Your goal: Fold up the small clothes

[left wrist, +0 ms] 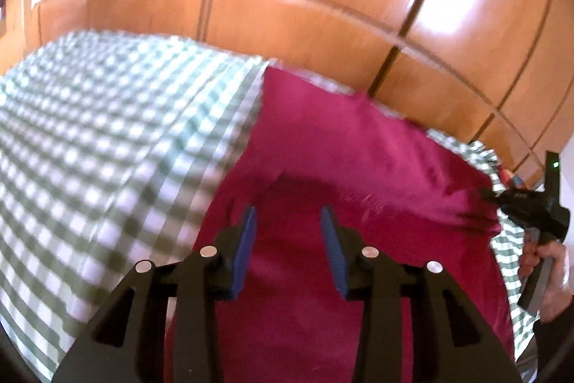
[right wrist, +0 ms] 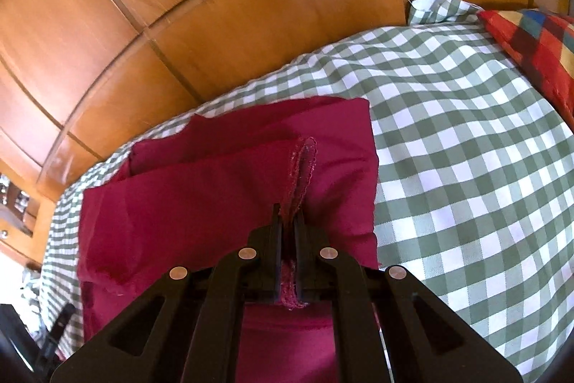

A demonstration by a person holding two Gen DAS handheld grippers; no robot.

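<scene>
**Fold in progress: right jaws hold the hem**

We find the magenta garment [right wrist: 222, 203] lying partly folded on the green checked bedcover [right wrist: 466, 167]. The right gripper [right wrist: 287, 221], jaws pressed together, pinches its lace-trimmed hem, which runs straight ahead from the jaws. The left gripper [left wrist: 288, 221] hangs over the cloth, jaws spread and empty. We judge the right hand better placed to carry the fold.

No readable text, label, brand or number on any surface in either view.
</scene>
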